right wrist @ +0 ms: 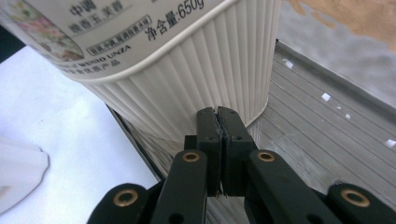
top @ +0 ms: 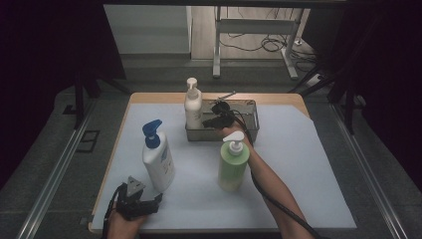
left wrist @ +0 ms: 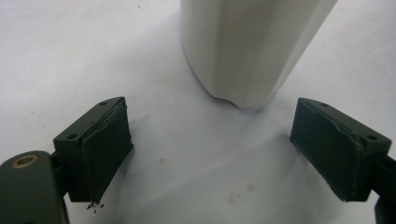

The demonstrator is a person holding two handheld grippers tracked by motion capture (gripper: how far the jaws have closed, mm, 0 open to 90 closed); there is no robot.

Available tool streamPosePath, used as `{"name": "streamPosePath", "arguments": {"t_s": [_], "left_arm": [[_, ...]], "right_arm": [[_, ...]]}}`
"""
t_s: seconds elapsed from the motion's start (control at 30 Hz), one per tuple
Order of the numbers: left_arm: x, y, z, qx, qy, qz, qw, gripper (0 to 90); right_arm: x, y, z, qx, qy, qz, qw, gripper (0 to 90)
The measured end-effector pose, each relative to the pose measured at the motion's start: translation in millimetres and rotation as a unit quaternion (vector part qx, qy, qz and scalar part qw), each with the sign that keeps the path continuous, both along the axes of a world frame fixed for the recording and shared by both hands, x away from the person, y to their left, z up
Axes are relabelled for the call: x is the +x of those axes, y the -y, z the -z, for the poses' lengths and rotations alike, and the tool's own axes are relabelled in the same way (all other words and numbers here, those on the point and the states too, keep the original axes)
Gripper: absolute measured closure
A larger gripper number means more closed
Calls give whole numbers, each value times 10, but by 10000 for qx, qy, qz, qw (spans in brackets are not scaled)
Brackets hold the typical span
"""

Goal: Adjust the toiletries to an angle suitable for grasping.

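Risk of tipping the ribbed white pump bottle (top: 192, 107) standing in the metal tray (top: 251, 122) at twelve o'clock on the table.
Right gripper (top: 213, 121), jaws pressed together on nothing, rests its tips against the bottle's base; a push from that low could topple it over the tray wall. Right forearm stretches forward past the green bottle (top: 233, 167). Left gripper (left wrist: 210, 154) idles at seven o'clock, jaws spread wide and empty, before the blue-pump bottle (top: 158, 162).
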State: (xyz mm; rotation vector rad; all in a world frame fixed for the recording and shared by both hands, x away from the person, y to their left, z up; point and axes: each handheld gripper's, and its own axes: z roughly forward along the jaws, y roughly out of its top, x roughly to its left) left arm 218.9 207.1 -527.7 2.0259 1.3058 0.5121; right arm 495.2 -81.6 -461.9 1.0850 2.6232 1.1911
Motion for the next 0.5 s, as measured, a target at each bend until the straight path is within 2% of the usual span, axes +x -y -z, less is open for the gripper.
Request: {"name": "streamPosePath", "arguments": {"t_s": [0.13, 0.37, 0.5], "left_arm": [[0, 0, 0, 0, 0, -1, 10000, 120], [-1, 1, 0, 2, 2, 0, 10000, 120], [-1, 1, 0, 4, 2, 0, 10000, 120]], "right_arm": [[-6, 2, 3, 10, 18, 9, 10000, 875], [-58, 35, 6, -213, 184, 24, 9996, 834], [-79, 120, -28, -161, 220, 90, 9996, 812]]}}
